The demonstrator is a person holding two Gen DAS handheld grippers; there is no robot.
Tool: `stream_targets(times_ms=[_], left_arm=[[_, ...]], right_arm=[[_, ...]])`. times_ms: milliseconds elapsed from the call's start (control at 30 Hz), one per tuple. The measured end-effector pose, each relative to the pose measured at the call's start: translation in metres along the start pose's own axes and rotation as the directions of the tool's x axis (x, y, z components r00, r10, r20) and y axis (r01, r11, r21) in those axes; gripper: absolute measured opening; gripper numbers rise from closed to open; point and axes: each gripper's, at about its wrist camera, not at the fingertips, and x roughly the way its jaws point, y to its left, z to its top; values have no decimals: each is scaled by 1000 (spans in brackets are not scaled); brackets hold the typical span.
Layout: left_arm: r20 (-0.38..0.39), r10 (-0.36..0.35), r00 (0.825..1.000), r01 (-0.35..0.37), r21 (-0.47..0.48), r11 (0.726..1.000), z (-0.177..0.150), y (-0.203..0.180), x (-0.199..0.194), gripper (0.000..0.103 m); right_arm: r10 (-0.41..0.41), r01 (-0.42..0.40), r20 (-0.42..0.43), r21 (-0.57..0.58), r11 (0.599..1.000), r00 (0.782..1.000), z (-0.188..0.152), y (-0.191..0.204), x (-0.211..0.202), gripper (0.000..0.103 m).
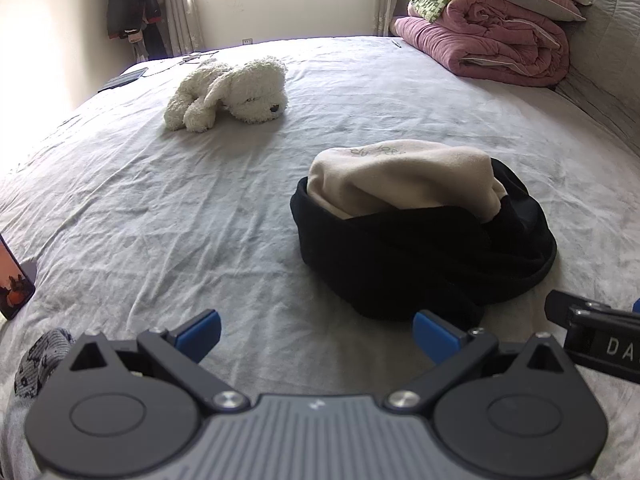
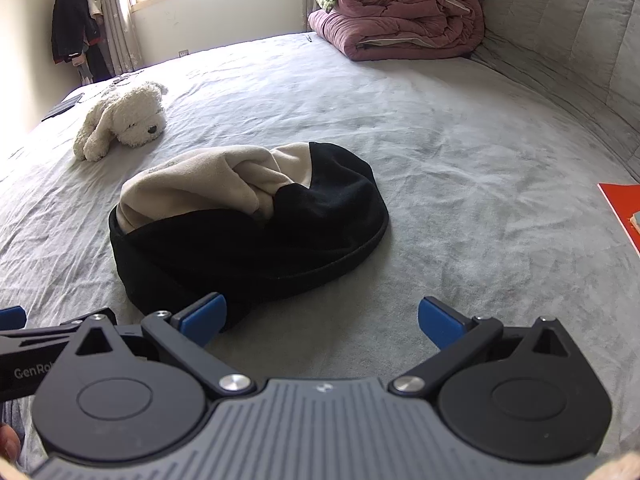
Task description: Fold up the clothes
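- We hold our left gripper (image 1: 316, 332) low over the bed (image 1: 160, 208), jaws spread wide and empty; a phone (image 1: 14, 280) at the left edge is cut off.
- Our right gripper (image 2: 322, 322) hovers alongside, likewise wide and empty, its left pad (image 2: 204, 318) just at the near hem of the black garment (image 2: 248, 256).
- That garment lies bundled around a beige one (image 2: 192, 184), whose lower part is hidden.
- Farther off lie a plush dog (image 1: 232, 94) and folded quilts (image 1: 500, 36).
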Motion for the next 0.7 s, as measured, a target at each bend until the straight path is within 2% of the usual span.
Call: stream_targets(times_ms=[700], left_arm=[[-27, 17, 999, -18, -2, 1000, 3, 10, 9, 103]], right_arm=[[7, -6, -31, 25, 1000, 1000, -4, -1, 12, 103]])
